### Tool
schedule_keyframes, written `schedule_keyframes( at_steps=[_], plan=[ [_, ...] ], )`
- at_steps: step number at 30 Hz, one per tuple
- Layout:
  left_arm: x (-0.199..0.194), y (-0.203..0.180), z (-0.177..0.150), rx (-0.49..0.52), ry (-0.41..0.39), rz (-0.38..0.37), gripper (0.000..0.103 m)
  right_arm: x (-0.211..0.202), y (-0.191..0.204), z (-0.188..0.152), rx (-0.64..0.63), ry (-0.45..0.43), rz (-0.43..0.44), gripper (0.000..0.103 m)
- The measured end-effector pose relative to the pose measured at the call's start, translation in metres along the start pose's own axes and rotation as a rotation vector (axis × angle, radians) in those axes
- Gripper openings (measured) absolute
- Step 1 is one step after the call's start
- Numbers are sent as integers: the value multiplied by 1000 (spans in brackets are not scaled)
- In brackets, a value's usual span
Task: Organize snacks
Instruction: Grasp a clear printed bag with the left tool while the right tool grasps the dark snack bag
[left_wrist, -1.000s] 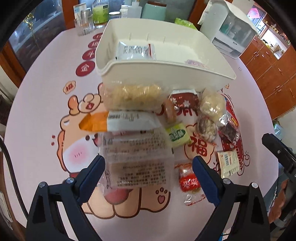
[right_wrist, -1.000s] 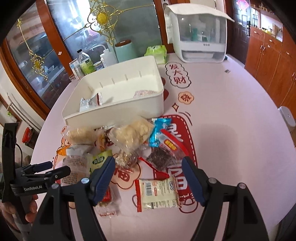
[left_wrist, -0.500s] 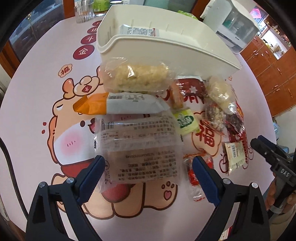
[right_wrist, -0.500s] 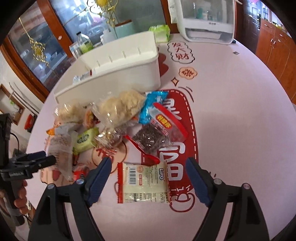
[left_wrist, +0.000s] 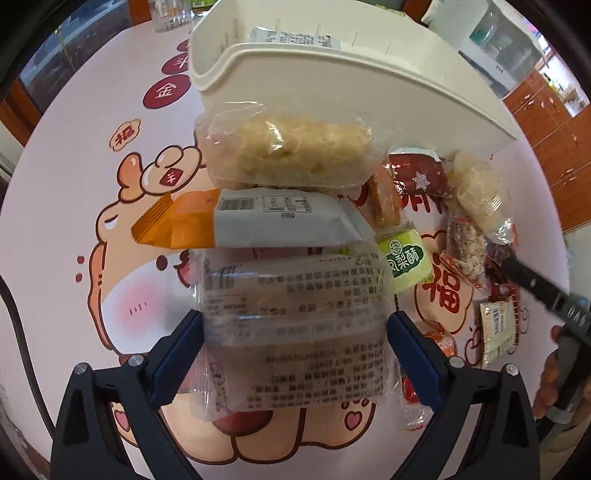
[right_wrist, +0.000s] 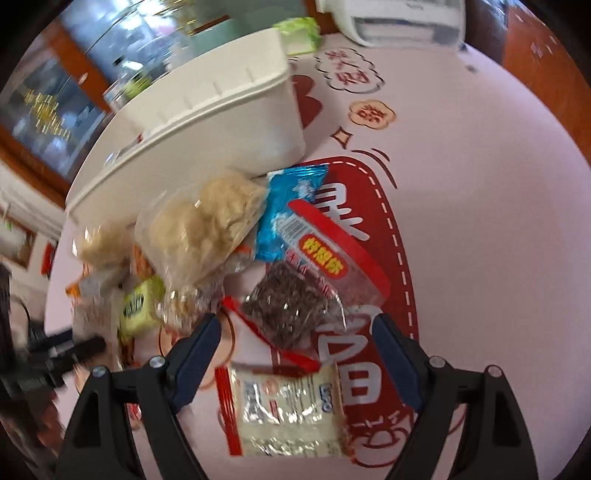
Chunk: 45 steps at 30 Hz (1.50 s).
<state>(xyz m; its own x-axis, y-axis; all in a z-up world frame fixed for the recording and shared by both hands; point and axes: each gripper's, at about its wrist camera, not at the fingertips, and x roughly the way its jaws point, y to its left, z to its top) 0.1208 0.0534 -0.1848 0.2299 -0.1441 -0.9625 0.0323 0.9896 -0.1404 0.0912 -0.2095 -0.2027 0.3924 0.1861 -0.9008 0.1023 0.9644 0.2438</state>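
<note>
A pile of snack packets lies in front of a white bin (left_wrist: 351, 85) that holds a white packet (left_wrist: 291, 37). My left gripper (left_wrist: 295, 321) points down over a clear printed packet (left_wrist: 303, 280). Its jaws are opening, and the blue pads flank the packet's two sides without visibly pressing on it. Beyond it lie an orange and white packet (left_wrist: 273, 218) and a rice crisp packet (left_wrist: 295, 147). My right gripper (right_wrist: 295, 325) is open above a red-edged cracker packet (right_wrist: 288, 410). A dark seed packet (right_wrist: 291, 310) lies just ahead of its fingers.
Around the seed packet lie a red-trimmed packet (right_wrist: 328, 258), a blue packet (right_wrist: 291, 210), a pale puffed packet (right_wrist: 207, 229) and a green packet (right_wrist: 142, 302). The bin (right_wrist: 221, 122) stands behind them. A white appliance (right_wrist: 399, 22) and bottles stand at the table's far edge.
Both grippers have sunk toward the pile. The clear packet now fills the gap between the left fingers. The right jaws have widened and come down over the cracker packet.
</note>
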Motion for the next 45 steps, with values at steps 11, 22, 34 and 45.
schedule_keyframes(
  at_steps=[11, 22, 34, 45],
  plan=[
    [31, -38, 11, 71, 22, 206, 103, 20, 3, 18, 106, 47, -149, 84],
    [24, -26, -2, 50, -19, 175, 81, 17, 26, 5, 21, 46, -250, 48],
    [-58, 11, -17, 1, -109, -57, 74, -48, 38, -12, -17, -64, -153, 46],
    [-177, 10, 76, 37, -386, -108, 75, -120, 88, 56, -112, -254, -25, 46]
  ],
)
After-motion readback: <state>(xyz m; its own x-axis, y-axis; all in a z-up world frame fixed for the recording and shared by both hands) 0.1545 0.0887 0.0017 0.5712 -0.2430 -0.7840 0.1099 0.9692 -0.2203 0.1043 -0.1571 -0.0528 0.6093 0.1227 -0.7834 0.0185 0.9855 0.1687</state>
